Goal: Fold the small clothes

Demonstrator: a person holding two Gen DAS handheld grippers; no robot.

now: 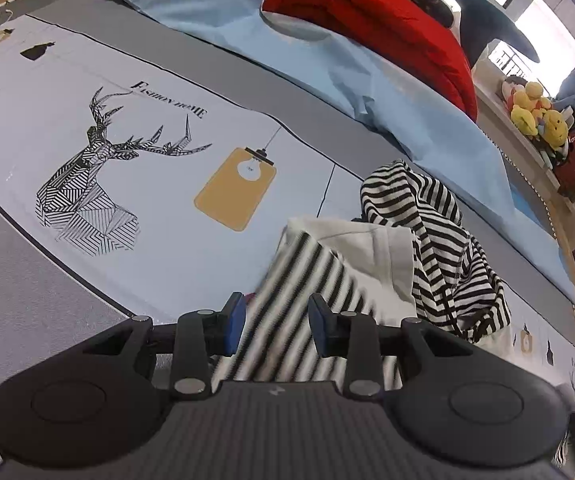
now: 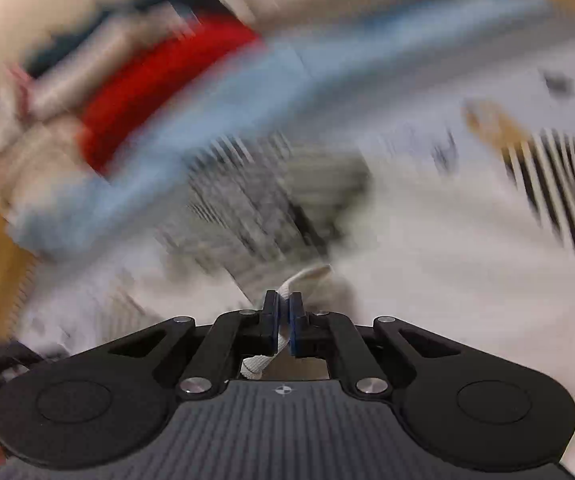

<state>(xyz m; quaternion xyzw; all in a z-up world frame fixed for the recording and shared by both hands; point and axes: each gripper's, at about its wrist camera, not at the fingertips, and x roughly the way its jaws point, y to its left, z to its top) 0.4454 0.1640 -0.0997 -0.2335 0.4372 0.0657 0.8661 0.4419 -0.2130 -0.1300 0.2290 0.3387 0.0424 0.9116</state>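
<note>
Right gripper is pinched tight on a pale ribbed strip of cloth, looks like a hem or cuff edge, and that whole view is smeared w/ blur, so can't say which garment the strip belongs to.

Left gripper now: blue pads stand apart, striped fabric runs up between them, but the pads aren't pressing on it as far as I can see. So released, not grasping.

Where's the stuff? The small clothes sit on the bed's printed cover, right of the deer print and the yellow lamp print. There's a striped piece w/ a white panel directly ahead of the left gripper, and a second black-and-white striped garment heaped loose just behind it, touching it. A red blanket lies well apart at the head end, nothing to do w/ the job.

Progress, my read: early. Nothing here lies flat or squared, no neat stack anywhere. The heap is plainly unfolded, the near piece is crumpled at best. Left to do, prob.: spread one piece out, fold it, then the other.
</note>
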